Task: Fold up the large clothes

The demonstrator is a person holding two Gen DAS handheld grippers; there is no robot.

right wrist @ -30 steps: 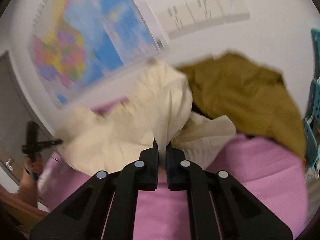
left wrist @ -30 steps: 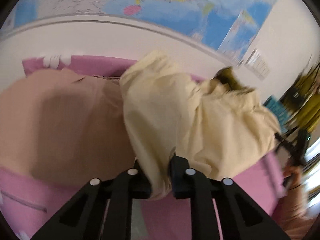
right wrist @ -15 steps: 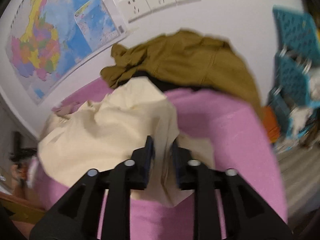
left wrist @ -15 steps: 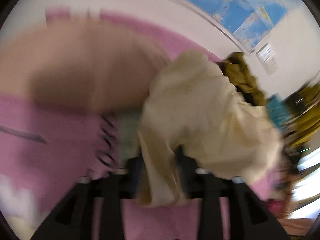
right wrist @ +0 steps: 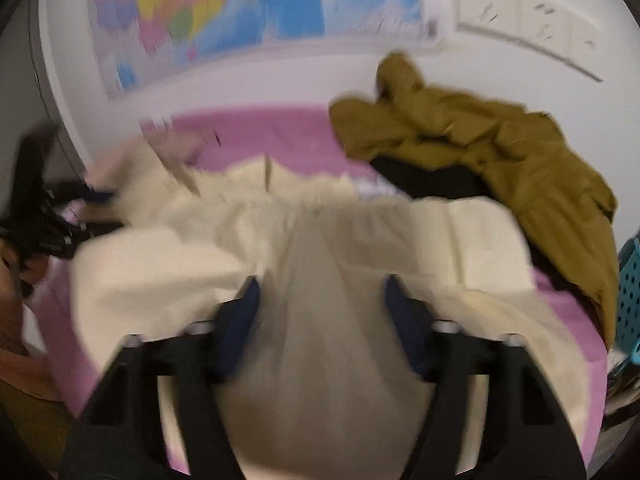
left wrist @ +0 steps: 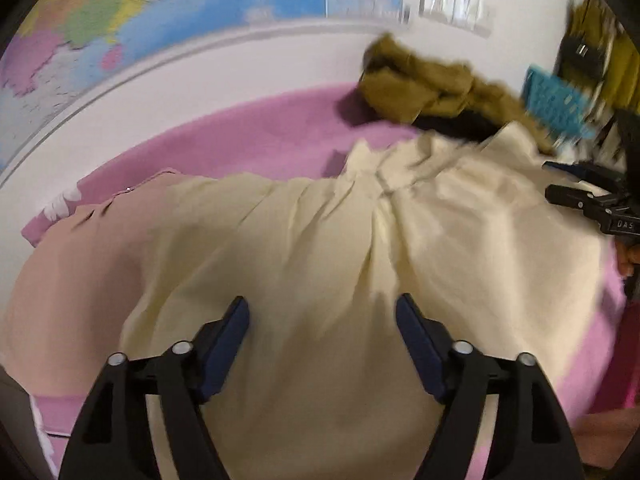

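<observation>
A large cream garment (left wrist: 320, 240) lies crumpled and spread across the pink bed cover (left wrist: 260, 136). In the left wrist view my left gripper (left wrist: 322, 312) hovers over its near edge. Its jaws stand wide and are closing, with cloth below and between them but not pinched. In the right wrist view my right gripper (right wrist: 320, 292) is opening. A fold of the cream garment (right wrist: 360, 240) runs between its jaws, and the pads stand off it. Each gripper also shows at the edge of the other view: the right gripper (left wrist: 550, 179) and the left gripper (right wrist: 112, 210).
A tan garment (left wrist: 80, 260) lies under the cream one at the left. An olive jacket (right wrist: 500, 152) over something black is heaped at the back right by the wall. A blue perforated basket (right wrist: 630, 280) stands at the right edge. A map (left wrist: 160, 20) and sockets (right wrist: 528, 20) are on the wall.
Both grippers were shut on bunched cream cloth held up; now both have let go and stand open. The garment has dropped and spread over the bed, and both hands have come lower.
</observation>
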